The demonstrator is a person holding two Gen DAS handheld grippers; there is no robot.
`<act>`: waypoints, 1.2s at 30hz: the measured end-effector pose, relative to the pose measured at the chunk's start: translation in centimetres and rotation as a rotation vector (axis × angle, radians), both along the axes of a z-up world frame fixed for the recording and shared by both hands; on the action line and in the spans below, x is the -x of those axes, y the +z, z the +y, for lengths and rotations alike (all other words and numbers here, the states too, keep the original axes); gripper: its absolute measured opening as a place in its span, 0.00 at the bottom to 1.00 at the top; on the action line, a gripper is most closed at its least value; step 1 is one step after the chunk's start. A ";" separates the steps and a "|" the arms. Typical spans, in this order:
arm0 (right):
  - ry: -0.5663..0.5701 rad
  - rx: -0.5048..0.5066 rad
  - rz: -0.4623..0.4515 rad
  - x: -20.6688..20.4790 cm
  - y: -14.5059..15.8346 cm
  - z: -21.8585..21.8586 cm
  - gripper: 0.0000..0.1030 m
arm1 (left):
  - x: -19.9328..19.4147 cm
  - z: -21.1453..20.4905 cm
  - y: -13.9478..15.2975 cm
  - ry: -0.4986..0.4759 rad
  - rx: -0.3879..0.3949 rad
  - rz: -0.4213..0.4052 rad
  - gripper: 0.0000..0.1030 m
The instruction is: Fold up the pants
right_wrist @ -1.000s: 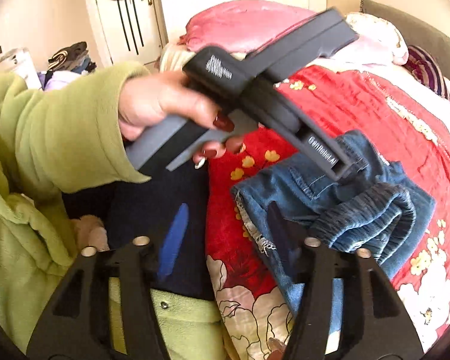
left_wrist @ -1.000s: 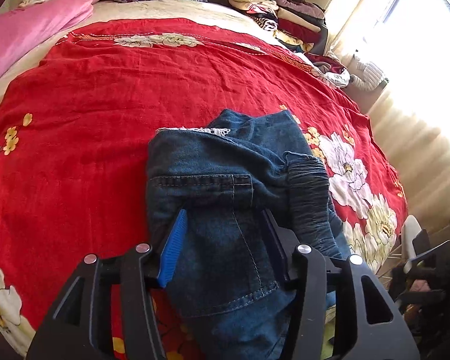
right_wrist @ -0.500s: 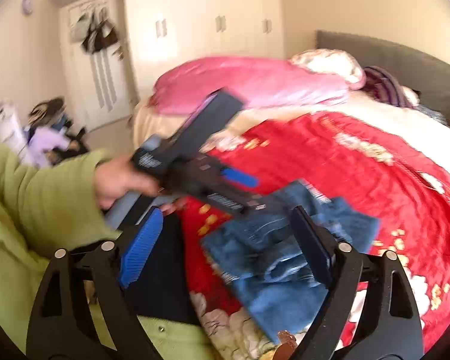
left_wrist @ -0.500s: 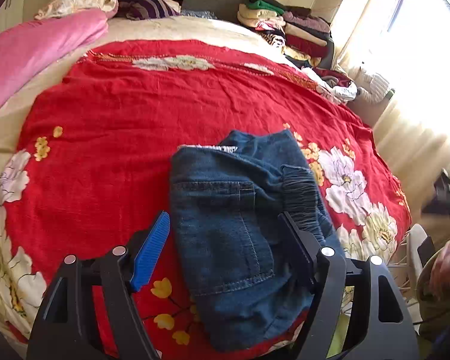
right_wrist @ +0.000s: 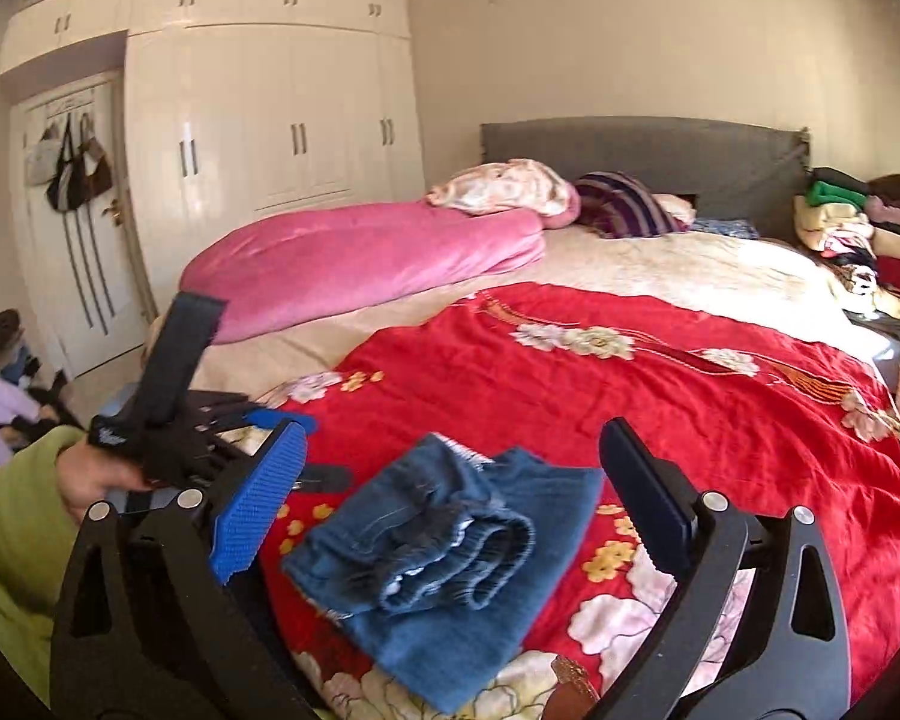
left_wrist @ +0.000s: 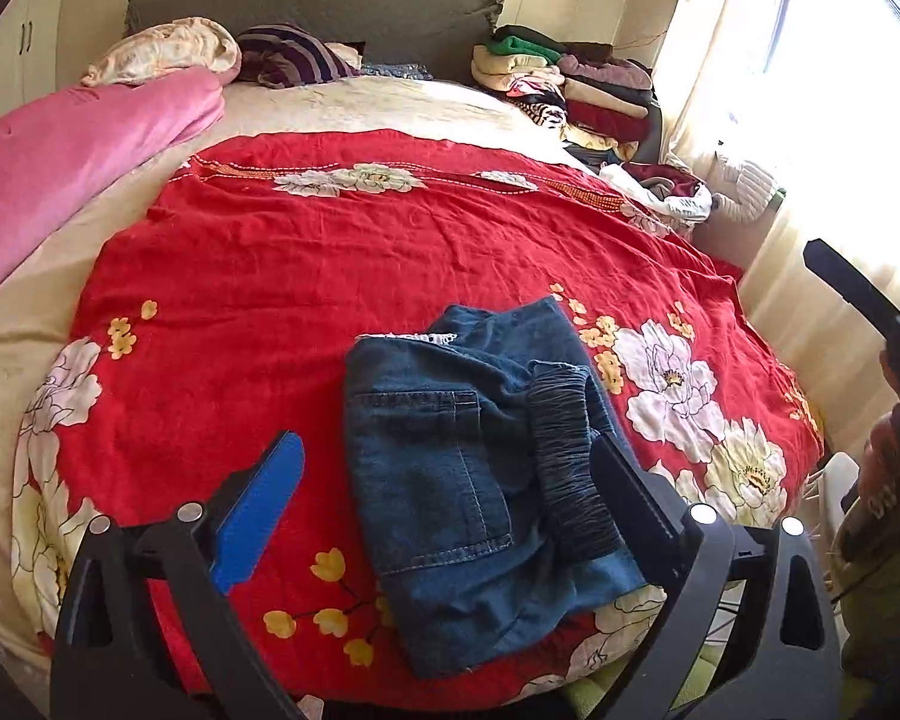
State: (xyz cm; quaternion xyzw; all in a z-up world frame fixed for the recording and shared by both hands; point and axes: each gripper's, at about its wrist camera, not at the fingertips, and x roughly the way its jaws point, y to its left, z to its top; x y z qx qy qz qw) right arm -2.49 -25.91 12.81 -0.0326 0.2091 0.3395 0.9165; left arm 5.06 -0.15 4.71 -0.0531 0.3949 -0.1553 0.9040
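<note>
With its jaws just spread wide and nothing between them, the left gripper (left_wrist: pixel 444 492) hangs over the folded pants (left_wrist: pixel 474 468); likewise the right gripper (right_wrist: pixel 450 480). Those jeans lie on the red floral bedspread (left_wrist: pixel 330 252), a pink quilt (right_wrist: pixel 360 258) beyond.

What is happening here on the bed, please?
A person is folding jeans with a hand-held claw in each hand. The jeans lie folded in a small bundle on the red blanket. The left claw and right claw have just been opening; both stand open above the jeans and hold nothing.
</note>
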 end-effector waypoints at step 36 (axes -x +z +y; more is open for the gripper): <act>-0.186 0.086 0.544 -8.2 -13.6 -0.7 0.70 | -2.8 0.9 -7.3 0.061 0.002 0.145 0.95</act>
